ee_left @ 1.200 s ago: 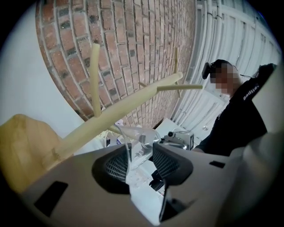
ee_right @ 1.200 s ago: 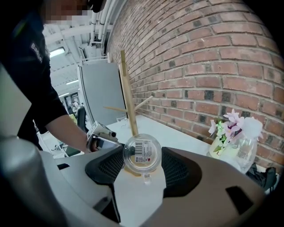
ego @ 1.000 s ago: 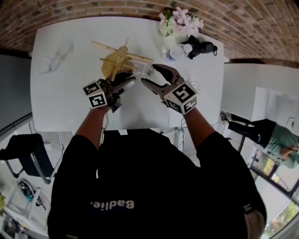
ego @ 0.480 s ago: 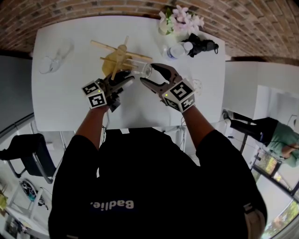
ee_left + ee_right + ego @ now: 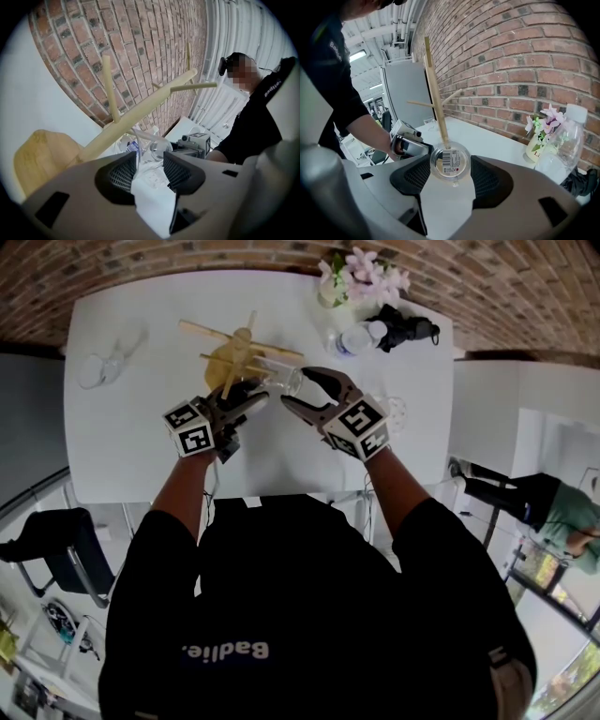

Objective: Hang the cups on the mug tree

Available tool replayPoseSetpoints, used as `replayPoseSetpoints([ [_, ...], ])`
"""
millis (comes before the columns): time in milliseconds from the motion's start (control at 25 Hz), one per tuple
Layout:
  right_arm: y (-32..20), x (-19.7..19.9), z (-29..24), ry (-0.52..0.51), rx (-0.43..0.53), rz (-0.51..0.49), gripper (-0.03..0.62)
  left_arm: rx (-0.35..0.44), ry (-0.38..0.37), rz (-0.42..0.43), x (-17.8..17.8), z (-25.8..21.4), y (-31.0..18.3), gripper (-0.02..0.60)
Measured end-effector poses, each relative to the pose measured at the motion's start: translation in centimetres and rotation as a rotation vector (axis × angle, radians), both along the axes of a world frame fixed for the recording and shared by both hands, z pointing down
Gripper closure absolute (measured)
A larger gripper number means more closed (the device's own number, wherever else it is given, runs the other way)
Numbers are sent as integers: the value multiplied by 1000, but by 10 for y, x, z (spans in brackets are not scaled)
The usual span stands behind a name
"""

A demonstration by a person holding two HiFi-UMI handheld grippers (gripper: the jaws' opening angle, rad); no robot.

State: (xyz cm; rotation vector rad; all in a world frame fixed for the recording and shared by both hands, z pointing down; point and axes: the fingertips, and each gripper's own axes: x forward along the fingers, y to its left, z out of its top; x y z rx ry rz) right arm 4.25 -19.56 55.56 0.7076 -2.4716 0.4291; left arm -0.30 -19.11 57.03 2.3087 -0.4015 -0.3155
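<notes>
Glass cup (image 5: 279, 381) light, slick, fragile; left tool (image 5: 150, 161) clamps mouth end, right tool (image 5: 450, 165) grips base

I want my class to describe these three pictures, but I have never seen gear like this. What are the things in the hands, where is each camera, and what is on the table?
There is no robot: a person holds a hand-worked clamp in each hand, the left gripper and the right gripper; the patterned cubes belong to them. One picture comes from a camera on the person's head, looking down. The other two come from cameras riding on the grippers, looking along their jaws. On the white table stand a wooden mug tree, a flower vase and a water bottle, with a black object and a spare clear cup lying there too. Both grippers hold one glass cup beside the tree: the right clamps its labelled base, the left the other end.
</notes>
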Motion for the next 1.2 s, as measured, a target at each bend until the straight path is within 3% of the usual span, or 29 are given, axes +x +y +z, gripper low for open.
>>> replayPoseSetpoints([
  [640,3,1,1,97,-34,-18,312,9,-42,-18,-2,7,-1,388],
  [1200,1,1,-1,104,-28,-17,312,4,-23,-82,-13,7,-8,388],
])
